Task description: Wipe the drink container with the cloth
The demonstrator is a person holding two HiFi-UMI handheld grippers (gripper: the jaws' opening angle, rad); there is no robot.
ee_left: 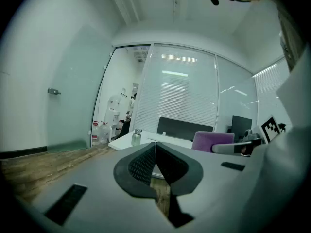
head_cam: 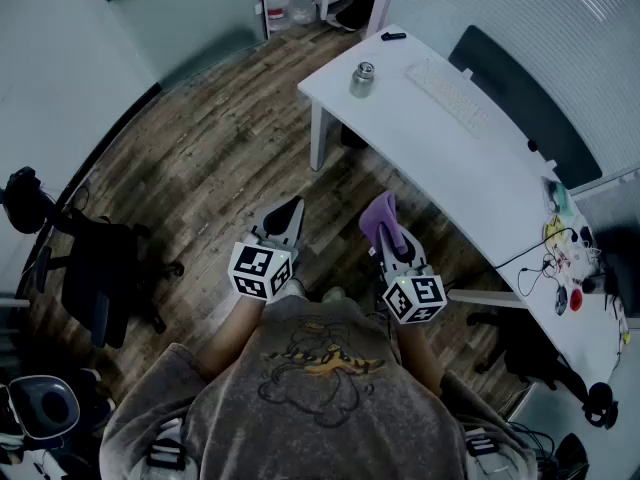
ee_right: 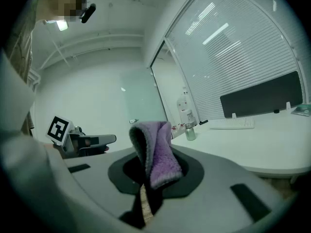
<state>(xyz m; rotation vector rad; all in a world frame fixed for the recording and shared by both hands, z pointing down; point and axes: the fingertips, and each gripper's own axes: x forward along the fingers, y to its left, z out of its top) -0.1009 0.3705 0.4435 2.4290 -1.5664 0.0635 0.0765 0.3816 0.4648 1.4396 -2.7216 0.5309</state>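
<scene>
Our left claw [ee_left: 155,149] is pressed together on nothing; our right claw [head_cam: 392,240] pinches the purple cloth [ee_right: 156,152], soft and limp, drooping over its tips; the drink container [head_cam: 362,79] stands upright near the far corner of the white counter [head_cam: 470,163], well apart from both; it looks like smooth metal, probably light and slippery, so we would steady its body low while wiping.

Your head view's dim, cool-tinted and sharp mid-frame; edges bend hard. Table [head_cam: 470,168] throws a soft shadow on the floor [head_cam: 220,138]. Both gripper views are fisheye, corners vignetted black. Bright streaks glare on the glass [ee_left: 180,101] in your left one and on the blinds [ee_right: 243,57] in your right. Cloth [ee_right: 158,152] reads crisp; the foreground nearest each lens goes soft.
</scene>
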